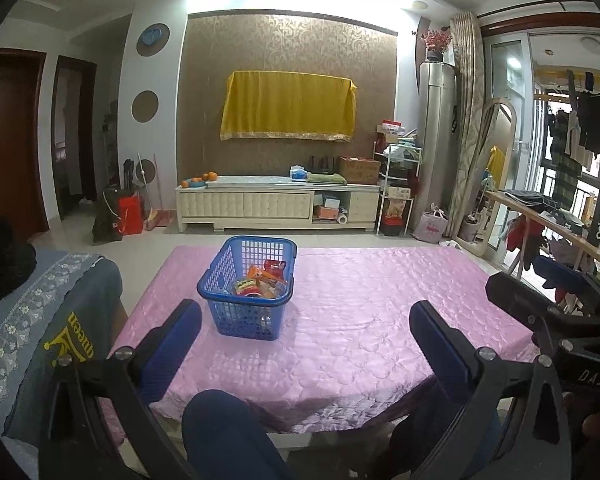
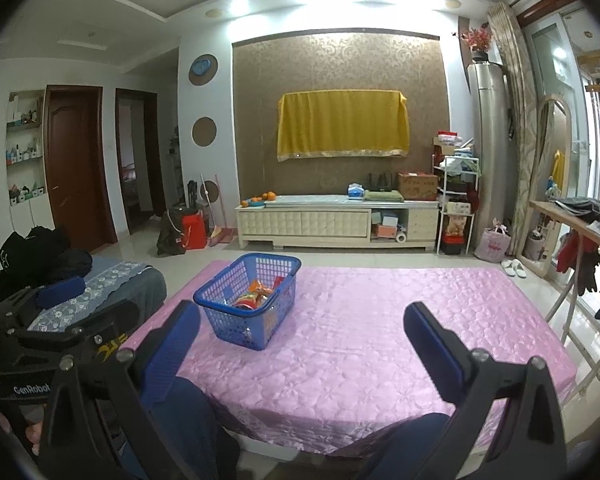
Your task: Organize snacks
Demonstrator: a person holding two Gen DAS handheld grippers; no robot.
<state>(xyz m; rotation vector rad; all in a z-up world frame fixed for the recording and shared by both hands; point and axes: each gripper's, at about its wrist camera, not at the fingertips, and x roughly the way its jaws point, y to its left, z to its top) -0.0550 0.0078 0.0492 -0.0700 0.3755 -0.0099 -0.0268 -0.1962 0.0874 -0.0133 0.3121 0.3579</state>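
Basket: blue basket (image 1: 247, 288) with snack packets (image 1: 262, 280), far-left of centre on the pink tabletop (image 1: 380, 312).
Tongs: left tongs (image 1: 306, 344) and right tongs (image 2: 302, 344) both spread, empty, near edge.
Nearer: left, I'd judge.

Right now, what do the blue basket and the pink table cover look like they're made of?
The blue lattice basket looks like moulded plastic: rigid grid walls, smooth rim with a slight sheen. The pink quilted table cover seems a satin-like fabric: it is glossy, stitched in a floral pattern, and wrinkles at the near edge.
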